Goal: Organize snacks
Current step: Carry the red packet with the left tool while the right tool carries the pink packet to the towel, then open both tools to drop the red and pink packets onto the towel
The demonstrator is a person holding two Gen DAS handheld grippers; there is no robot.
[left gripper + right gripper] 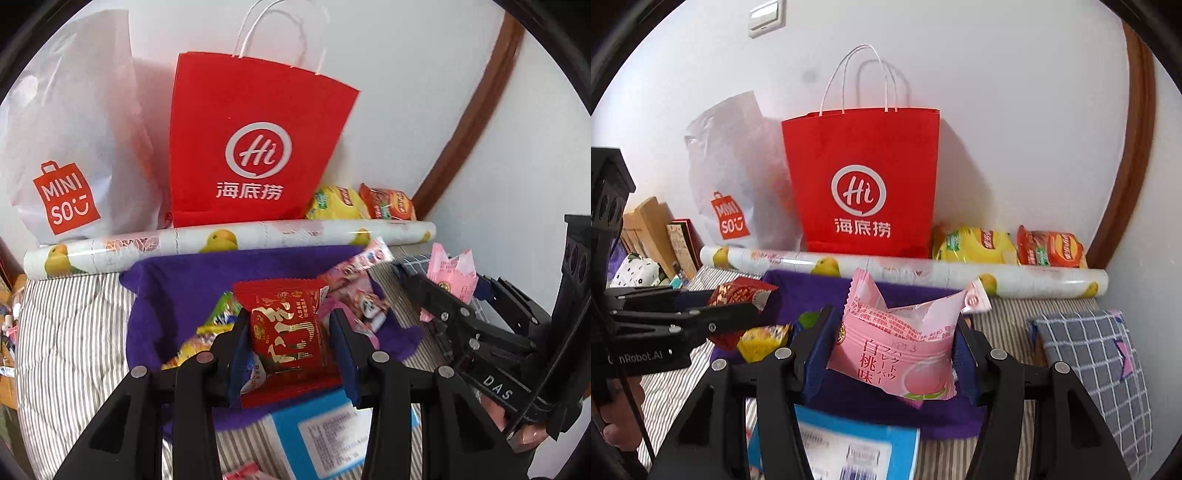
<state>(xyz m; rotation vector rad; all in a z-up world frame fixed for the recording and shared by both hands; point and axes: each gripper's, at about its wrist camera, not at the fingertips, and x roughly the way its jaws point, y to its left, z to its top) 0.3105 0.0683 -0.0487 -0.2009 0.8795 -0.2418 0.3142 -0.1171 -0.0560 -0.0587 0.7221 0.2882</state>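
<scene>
Red packet [291, 332], pink packet [897, 347], both clamped aloft

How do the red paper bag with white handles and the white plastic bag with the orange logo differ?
The red paper bag stands stiff with straight edges and an open top; the white plastic bag is soft and crumpled. The red paper bag shows white twisted handles; no handles show on the white plastic bag. The red bag's logo is white, the white bag's orange. Both stand against the wall, behind the printed roll.

We see a glossy red foil packet [286, 332], a shiny pink plastic wrapper [897, 343], a matt red paper bag [864, 177], a purple cloth [177, 295] and a smooth glossy printed roll [221, 240].
</scene>
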